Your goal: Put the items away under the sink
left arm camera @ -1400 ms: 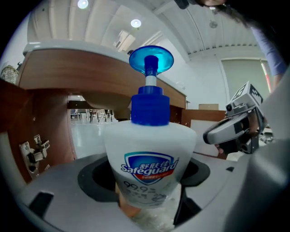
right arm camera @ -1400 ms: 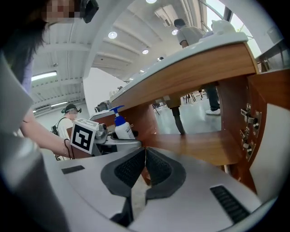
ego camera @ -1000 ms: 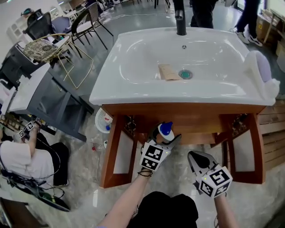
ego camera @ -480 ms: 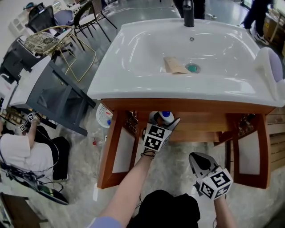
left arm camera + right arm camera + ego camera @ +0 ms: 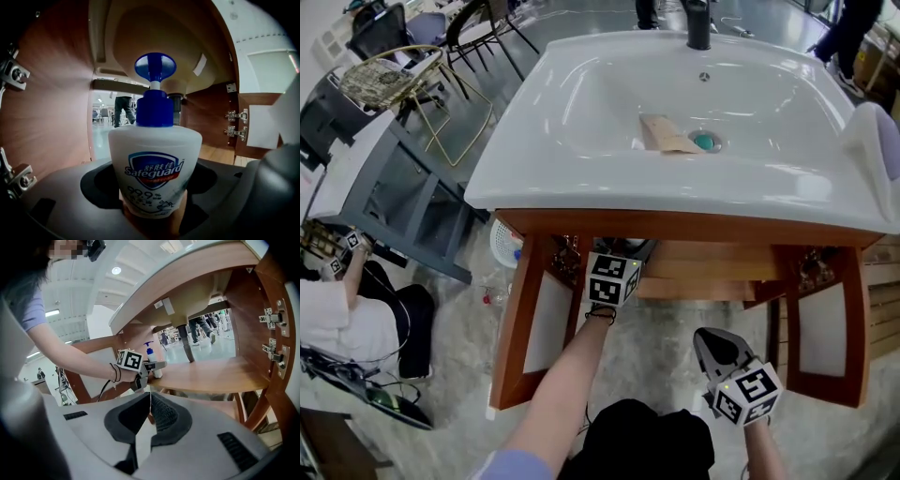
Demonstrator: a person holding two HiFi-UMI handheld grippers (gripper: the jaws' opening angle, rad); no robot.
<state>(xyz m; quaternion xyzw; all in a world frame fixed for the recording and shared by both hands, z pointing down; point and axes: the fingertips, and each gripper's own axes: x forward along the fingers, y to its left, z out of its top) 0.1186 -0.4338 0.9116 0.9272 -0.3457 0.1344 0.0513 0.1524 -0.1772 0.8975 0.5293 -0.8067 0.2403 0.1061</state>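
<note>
In my left gripper [image 5: 154, 208], pinched low on its body, stood the Safeguard hand-soap pump bottle [image 5: 154, 159]. I judged it should be kept upright, pump clear of the basin [image 5: 154, 28] overhead, then lowered onto the wooden shelf [image 5: 211, 371] ahead. My right gripper [image 5: 149, 425], pressed together and empty, hung outside the cabinet.

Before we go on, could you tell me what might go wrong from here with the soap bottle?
The left hand-held gripper grips the soap bottle low on its body, so it might tip on release. Its pump head stands under the basin underside, in front of the drain pipe, and could knock either if pushed deeper. In the right gripper view the bottle is by the front edge of the shelf; set there, it might fall off.
</note>
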